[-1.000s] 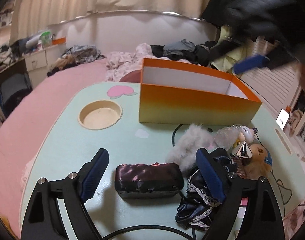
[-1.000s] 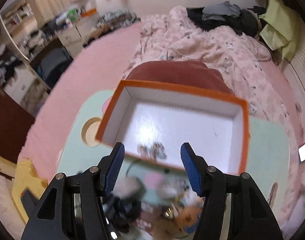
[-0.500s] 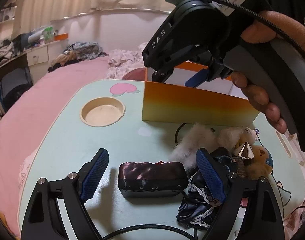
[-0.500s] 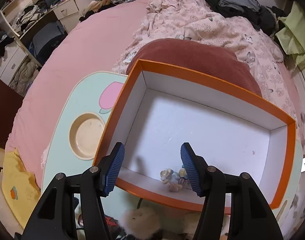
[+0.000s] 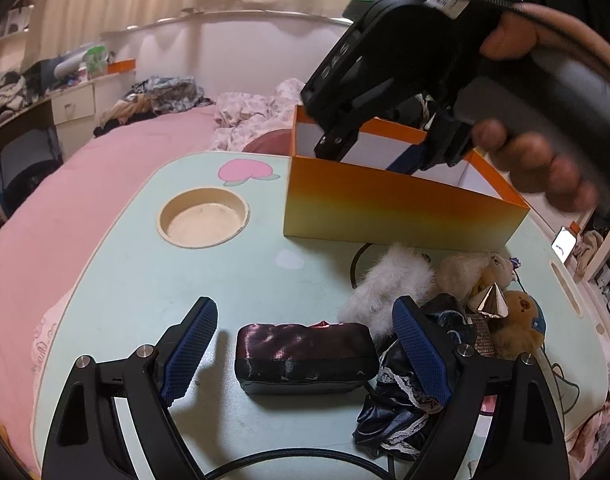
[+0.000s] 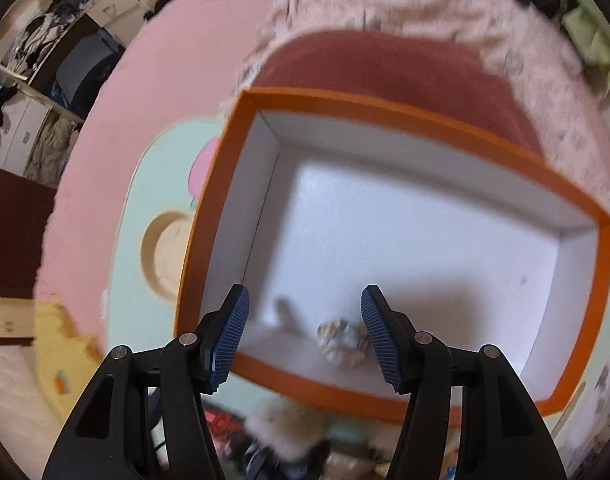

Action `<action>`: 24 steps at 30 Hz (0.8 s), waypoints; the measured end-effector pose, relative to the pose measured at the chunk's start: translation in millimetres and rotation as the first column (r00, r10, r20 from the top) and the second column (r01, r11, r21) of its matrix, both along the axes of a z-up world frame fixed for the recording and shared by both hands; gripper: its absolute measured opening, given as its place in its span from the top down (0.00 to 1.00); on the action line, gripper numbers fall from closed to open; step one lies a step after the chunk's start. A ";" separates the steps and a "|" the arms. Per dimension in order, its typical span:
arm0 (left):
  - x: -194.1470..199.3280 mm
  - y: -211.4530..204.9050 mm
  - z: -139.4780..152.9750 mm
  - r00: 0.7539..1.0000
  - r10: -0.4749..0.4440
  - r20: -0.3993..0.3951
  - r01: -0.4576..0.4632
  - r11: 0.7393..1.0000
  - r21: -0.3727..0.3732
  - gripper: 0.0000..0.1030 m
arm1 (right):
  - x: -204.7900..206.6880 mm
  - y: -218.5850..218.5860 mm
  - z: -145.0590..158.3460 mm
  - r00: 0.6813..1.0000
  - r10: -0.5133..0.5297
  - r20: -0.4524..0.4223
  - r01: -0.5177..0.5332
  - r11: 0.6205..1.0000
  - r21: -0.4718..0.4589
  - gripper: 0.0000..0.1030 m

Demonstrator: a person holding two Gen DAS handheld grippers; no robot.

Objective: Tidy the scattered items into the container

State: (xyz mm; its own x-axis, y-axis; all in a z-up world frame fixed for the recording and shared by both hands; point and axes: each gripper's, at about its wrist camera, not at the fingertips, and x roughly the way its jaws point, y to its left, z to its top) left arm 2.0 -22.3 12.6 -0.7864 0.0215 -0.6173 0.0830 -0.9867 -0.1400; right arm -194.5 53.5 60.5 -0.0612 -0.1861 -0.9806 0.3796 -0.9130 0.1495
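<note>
Hovering open-jawed, right gripper (image 6: 305, 330) sits over orange cardboard box (image 6: 409, 118) holding small pastel trinket (image 6: 341, 342) at lower centre, while open left gripper (image 5: 305, 354) straddles dark satin pouch (image 5: 305, 354) on bench (image 5: 145, 280) for pickup.

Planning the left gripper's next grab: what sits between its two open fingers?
In the left wrist view, the left gripper straddles a dark satin pouch on the table, with a bare gap at the left finger.
</note>
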 end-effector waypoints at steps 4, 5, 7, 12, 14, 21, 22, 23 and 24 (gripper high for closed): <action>0.2 0.0 -0.2 1.000 0.000 0.001 0.000 1.000 0.001 0.14 | -8.0 4.6 0.8 0.999 -0.022 0.044 0.020 0.999 0.041 0.42; 0.3 0.0 -0.2 1.000 0.000 0.001 0.000 1.000 0.001 0.14 | -8.8 4.1 0.5 0.999 -0.019 0.033 0.017 0.997 0.073 0.42; 0.4 0.0 -0.3 1.000 0.000 0.002 0.000 1.000 0.003 0.14 | -8.3 3.2 -3.6 0.999 -0.011 0.045 0.006 0.994 0.114 0.42; 0.3 -1.0 -0.3 1.000 0.002 0.005 -0.002 1.000 0.003 0.14 | -0.5 3.8 -13.6 0.997 0.020 0.078 -0.027 0.996 0.089 0.38; 0.4 -0.6 -0.4 1.000 0.003 0.006 -0.003 1.000 0.005 0.14 | -2.0 9.8 -16.8 0.995 -0.006 0.104 0.002 0.999 0.043 0.39; 1.0 -0.9 -0.3 1.000 0.006 0.008 -0.006 1.000 0.009 0.14 | 3.5 12.8 -18.7 1.000 0.031 0.004 -0.031 0.987 0.160 0.95; 1.3 -1.0 -0.3 1.000 0.006 0.008 -0.006 1.000 0.010 0.14 | 3.7 13.4 -17.9 0.999 0.032 -0.005 -0.031 0.986 0.162 1.00; 1.5 -1.0 -0.6 1.000 0.006 0.008 -0.006 1.000 0.011 0.14 | 3.3 14.5 -15.9 0.999 0.027 -0.021 -0.023 0.986 0.162 1.00; 2.0 -1.0 -0.6 1.000 0.006 0.009 -0.006 1.000 0.012 0.14 | 2.3 16.6 -11.7 0.999 0.015 -0.045 -0.008 0.988 0.153 1.00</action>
State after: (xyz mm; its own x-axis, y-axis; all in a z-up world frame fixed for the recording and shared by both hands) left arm 4.0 -23.3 12.0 -0.7808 0.0240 -0.6243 0.0904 -0.9844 -0.1509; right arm -192.2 70.1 48.8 -0.1055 -0.0349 -0.9938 0.3934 -0.9193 -0.0095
